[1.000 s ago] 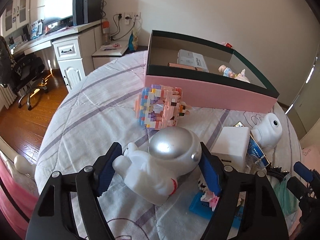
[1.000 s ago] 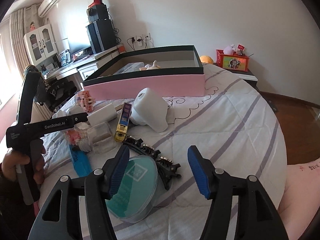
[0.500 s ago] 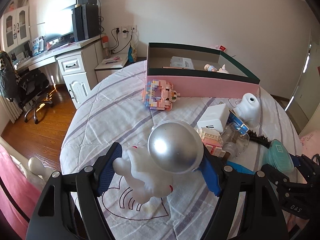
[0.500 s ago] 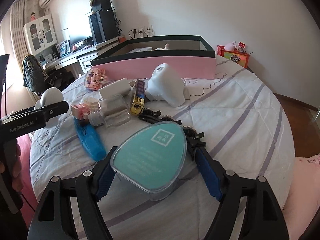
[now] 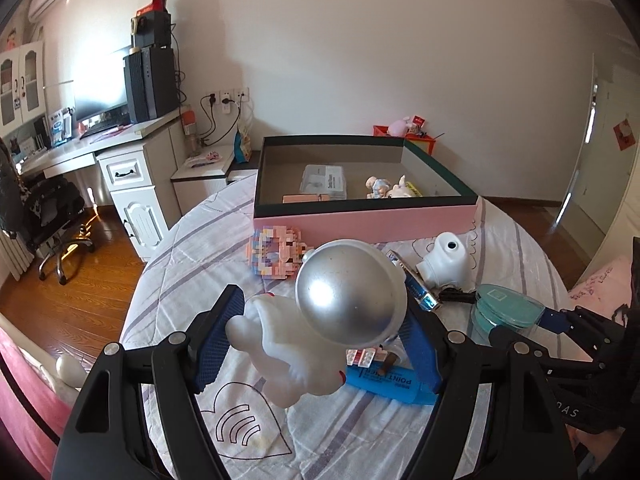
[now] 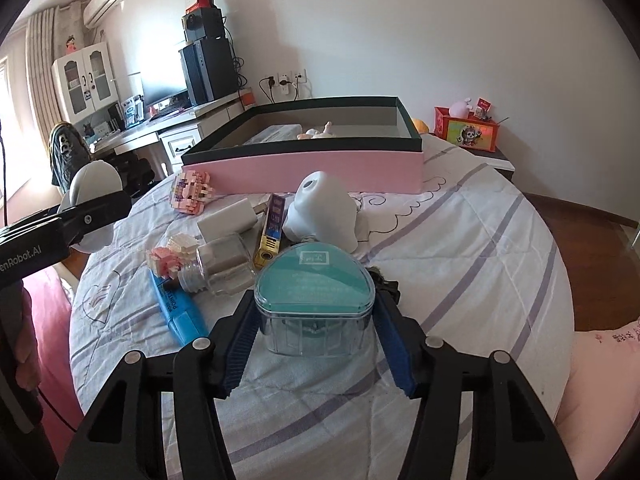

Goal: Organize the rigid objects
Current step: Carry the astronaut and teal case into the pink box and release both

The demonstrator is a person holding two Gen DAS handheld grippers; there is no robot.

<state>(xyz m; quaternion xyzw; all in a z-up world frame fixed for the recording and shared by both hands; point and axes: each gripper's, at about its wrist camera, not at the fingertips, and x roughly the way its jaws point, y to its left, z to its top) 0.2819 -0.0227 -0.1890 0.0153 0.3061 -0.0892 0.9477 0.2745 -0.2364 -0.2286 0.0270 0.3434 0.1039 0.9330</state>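
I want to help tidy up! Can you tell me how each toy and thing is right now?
left gripper: shut on astronaut figure, lifted.
right gripper: shut on teal-lidded case.
pink box: open, holds some items.
glass bottle: lying on its side.
blue marker: lying flat.

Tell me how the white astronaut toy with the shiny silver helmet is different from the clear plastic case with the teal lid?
The white astronaut toy with the silver helmet is solid white and rounded; the clear plastic case with the teal lid is see-through and flat-topped. The astronaut sits in the left gripper, the case in the right gripper. Both are gripped between blue pads.
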